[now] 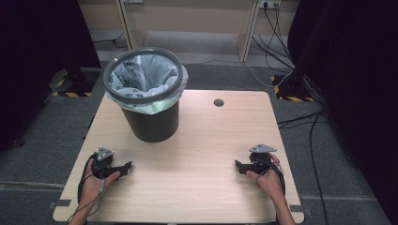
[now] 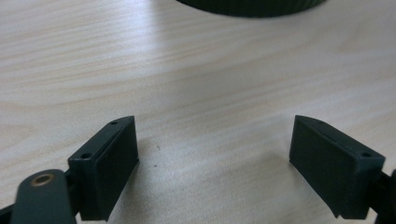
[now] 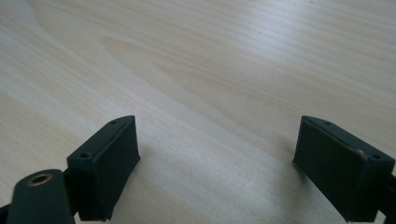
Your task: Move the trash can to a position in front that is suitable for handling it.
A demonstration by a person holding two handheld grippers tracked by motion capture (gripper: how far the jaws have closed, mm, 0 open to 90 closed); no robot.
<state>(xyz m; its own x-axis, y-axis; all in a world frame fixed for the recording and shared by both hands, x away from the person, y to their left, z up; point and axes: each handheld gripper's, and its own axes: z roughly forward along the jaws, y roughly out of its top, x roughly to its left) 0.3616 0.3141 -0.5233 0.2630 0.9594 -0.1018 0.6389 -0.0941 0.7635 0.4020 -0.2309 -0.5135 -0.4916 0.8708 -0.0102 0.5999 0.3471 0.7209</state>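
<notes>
A dark bin (image 1: 150, 110) with a grey rim and a pale green liner stands on the far left part of the wooden table (image 1: 211, 140). My left gripper (image 1: 126, 167) rests low over the table's near left, jaws pointing right, open and empty. In the left gripper view its gripper (image 2: 214, 165) has wide-set jaws over bare wood, with the bin's base (image 2: 252, 7) at the top edge. My right gripper (image 1: 238, 167) sits at the near right, jaws pointing left, open and empty. The right gripper view has its gripper (image 3: 217, 168) over bare wood.
A small round cable hole (image 1: 218, 102) lies near the table's far edge. Grey carpet surrounds the table, with cables (image 1: 300, 119) on the floor at the right. Dark curtains stand at both sides, and a light wooden frame (image 1: 187, 23) is behind.
</notes>
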